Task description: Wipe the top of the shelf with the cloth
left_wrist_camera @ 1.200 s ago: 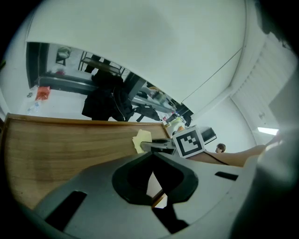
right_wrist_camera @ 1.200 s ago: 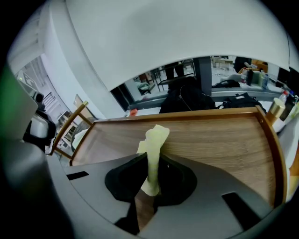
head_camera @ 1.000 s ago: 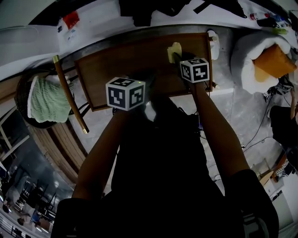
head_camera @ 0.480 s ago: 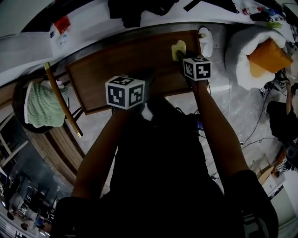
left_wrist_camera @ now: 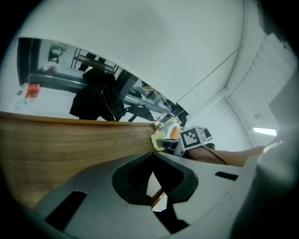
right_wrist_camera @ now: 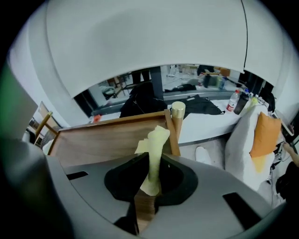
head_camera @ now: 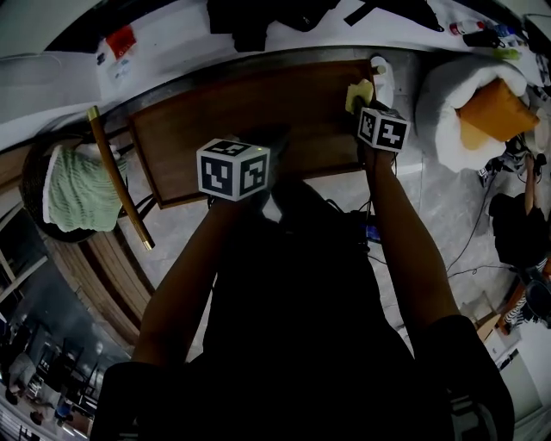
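The brown wooden shelf top (head_camera: pixel 232 112) runs left to right below me. My right gripper (head_camera: pixel 368 105) is at the shelf's far right end, shut on a pale yellow cloth (head_camera: pixel 357 93) that lies on the wood. In the right gripper view the cloth (right_wrist_camera: pixel 154 149) stands pinched between the jaws over the shelf top (right_wrist_camera: pixel 103 140). My left gripper (head_camera: pixel 267 142) hovers at the front edge near the middle, shut and holding nothing. The left gripper view shows the shelf top (left_wrist_camera: pixel 70 144), the cloth (left_wrist_camera: pixel 158 140) and the right gripper (left_wrist_camera: pixel 191 137) beyond the closed left gripper (left_wrist_camera: pixel 152 156).
A gold-capped post (right_wrist_camera: pixel 178 109) rises at the shelf's right corner. A white cushion with an orange pillow (head_camera: pixel 482 103) sits to the right. At the left, a green cloth (head_camera: pixel 82 185) fills a round basket beside a wooden rod (head_camera: pixel 120 177). Dark clothes (head_camera: pixel 275 17) lie on the white table behind.
My right gripper has slid the yellow cloth rightward along the shelf top to its right end. The left gripper has stayed in place.
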A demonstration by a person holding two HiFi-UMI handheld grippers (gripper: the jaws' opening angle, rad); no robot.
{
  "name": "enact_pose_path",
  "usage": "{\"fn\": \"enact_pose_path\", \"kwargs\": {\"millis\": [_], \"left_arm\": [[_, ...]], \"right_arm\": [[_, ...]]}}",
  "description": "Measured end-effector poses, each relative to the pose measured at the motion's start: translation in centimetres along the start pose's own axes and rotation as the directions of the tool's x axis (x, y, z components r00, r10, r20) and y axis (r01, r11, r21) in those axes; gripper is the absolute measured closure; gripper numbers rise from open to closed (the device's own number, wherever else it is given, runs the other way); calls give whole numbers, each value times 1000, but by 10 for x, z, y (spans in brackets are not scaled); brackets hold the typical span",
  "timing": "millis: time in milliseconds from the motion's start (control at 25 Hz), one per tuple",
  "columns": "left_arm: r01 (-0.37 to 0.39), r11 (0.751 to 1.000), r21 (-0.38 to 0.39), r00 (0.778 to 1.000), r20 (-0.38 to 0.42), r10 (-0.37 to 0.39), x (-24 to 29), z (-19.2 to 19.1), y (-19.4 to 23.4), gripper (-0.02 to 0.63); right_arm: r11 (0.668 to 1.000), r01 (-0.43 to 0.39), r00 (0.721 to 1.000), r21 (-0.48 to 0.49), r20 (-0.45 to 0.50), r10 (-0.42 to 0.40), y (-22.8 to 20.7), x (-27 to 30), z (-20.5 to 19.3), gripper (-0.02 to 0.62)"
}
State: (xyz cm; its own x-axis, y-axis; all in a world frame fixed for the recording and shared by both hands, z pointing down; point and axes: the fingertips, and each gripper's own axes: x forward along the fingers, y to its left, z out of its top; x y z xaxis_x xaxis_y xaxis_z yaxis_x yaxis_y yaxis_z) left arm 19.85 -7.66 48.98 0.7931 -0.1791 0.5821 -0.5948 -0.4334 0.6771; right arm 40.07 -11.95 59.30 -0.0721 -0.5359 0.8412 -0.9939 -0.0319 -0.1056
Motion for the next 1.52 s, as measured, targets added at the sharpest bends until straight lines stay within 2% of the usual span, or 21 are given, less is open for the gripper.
{"fn": "enact_pose_path", "kwargs": {"millis": [160,240,360,480,560,640,720,800,920,1120,1200,1320,1520], "left_arm": [[-19,1000,-22,999,34,20,-24,0,12,595],[-32,999,-37,998,59,34,-42,1,20,595],[-60,996,-63,993,102,67,-82,2,40,595],[-98,989,-112,984,137,113,-130,0,68,595],[-125,981,-146,977,157,148,-164,-2,88,595],[-157,974,-164,969,167,184,-197,-6,108,595],[-197,966,-165,960,166,224,-230,-13,127,595],[-243,959,-146,950,163,266,-257,-17,145,595],[-307,945,-116,934,154,322,-288,-23,169,595],[-314,935,-166,930,145,338,-318,-40,196,595],[-306,935,-182,933,138,332,-323,-46,201,595],[-292,940,-179,940,129,317,-323,-49,202,595],[-261,952,-160,952,123,281,-323,-53,197,595]], "right_arm": [[999,23,1000,43,19,-24,-2,-5,3,534],[998,-14,998,68,59,10,15,-11,12,538],[987,-153,984,40,96,148,82,-16,26,538],[950,-313,948,18,74,311,175,-14,26,538],[906,-424,905,14,47,423,242,-11,23,538],[832,-554,832,30,-9,555,312,-7,11,538],[759,-650,755,25,-91,650,379,-4,-7,538],[713,-701,706,-18,-156,691,435,0,-22,538],[671,-741,661,-30,-211,720,499,8,-44,538],[677,-736,650,-15,-296,700,557,27,-80,538],[699,-715,668,-31,-327,668,565,34,-90,538],[742,-664,714,-94,-373,592,564,45,-95,538],[741,-646,734,-182,-413,538,568,47,-96,540]]}}
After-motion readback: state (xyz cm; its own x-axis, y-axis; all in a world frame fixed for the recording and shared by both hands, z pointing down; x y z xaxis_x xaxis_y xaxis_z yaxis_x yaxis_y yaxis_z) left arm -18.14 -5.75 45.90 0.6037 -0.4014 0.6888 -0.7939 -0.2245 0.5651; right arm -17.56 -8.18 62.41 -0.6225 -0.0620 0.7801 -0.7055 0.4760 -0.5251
